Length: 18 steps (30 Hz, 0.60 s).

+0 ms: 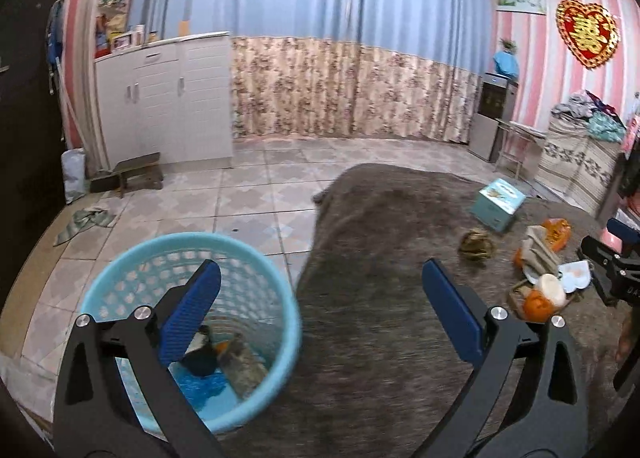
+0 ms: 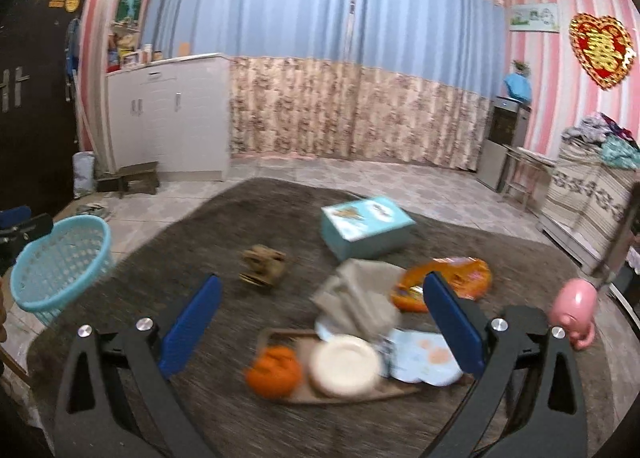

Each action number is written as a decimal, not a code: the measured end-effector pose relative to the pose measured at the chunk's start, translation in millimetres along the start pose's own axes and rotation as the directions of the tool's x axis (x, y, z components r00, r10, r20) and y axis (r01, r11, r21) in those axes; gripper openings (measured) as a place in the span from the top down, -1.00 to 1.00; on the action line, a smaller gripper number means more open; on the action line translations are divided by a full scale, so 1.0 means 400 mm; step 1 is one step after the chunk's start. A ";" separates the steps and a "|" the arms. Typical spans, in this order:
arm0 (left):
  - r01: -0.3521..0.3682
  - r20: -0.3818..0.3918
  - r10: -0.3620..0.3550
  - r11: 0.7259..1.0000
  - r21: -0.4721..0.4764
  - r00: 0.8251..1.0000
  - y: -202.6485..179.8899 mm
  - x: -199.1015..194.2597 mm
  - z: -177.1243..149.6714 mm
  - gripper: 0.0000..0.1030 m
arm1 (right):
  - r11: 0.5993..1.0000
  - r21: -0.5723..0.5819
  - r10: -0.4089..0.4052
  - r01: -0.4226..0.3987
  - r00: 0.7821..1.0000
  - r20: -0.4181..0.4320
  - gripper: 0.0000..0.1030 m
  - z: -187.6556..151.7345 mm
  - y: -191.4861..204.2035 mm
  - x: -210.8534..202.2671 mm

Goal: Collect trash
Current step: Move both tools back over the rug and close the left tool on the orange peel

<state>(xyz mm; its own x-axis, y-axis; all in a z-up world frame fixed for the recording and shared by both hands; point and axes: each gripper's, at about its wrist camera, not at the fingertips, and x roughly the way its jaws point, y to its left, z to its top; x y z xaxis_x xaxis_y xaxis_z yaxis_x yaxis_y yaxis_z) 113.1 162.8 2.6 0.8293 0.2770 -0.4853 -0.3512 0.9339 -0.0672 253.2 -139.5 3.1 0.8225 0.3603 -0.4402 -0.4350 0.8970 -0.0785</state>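
- My left gripper [image 1: 320, 308] spread wide, empty, straddling blue basket [image 1: 120, 278] rim and brown table [image 1: 380, 338] edge; trash already inside basket
- My right gripper [image 2: 322, 324] spread wide, empty, above trash pile: orange peel [image 2: 272, 370], white lid [image 2: 344, 364], crumpled paper [image 2: 356, 294], orange wrapper [image 2: 460, 272]
- Bare table left of pile
- Teal box [image 2: 366, 228] print unreadable
- Pink figure [image 2: 574, 308] near right table edge

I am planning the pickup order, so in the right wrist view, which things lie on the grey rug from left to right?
Blue basket at the rug's left edge → brown crumpled lump → orange fruit → white round lid → orange snack bag → pink figurine.
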 end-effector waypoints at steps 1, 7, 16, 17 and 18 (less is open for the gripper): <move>0.007 -0.001 -0.007 1.000 0.005 1.000 -0.015 0.000 0.001 -0.89 | 1.000 0.010 -0.013 0.013 1.000 -0.004 -0.91 -0.009 -0.025 -0.003; 0.046 0.000 -0.046 0.999 0.022 0.999 -0.095 0.001 -0.007 -0.89 | 0.995 0.069 -0.070 0.071 0.997 -0.026 -0.91 -0.054 -0.137 -0.018; 0.088 -0.041 -0.087 0.996 0.031 0.995 -0.193 0.047 -0.030 -0.89 | 0.984 0.100 -0.143 0.149 0.987 -0.067 -0.91 -0.104 -0.232 -0.036; 0.091 -0.042 -0.090 0.995 0.031 0.995 -0.201 0.052 -0.030 -0.89 | 0.982 0.102 -0.149 0.156 0.986 -0.072 -0.91 -0.111 -0.241 -0.037; 0.097 -0.043 -0.095 0.995 0.031 0.995 -0.210 0.058 -0.032 -0.89 | 0.981 0.102 -0.157 0.164 0.985 -0.077 -0.91 -0.118 -0.249 -0.038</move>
<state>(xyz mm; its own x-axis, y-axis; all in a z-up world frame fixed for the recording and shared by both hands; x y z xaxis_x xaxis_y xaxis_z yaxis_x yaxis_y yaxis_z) 156.1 88.0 -14.1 0.8395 0.1768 -0.5137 -0.2560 0.9628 -0.0871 266.6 -246.4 -24.6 0.8496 0.1945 -0.4904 -0.2544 0.9654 -0.0578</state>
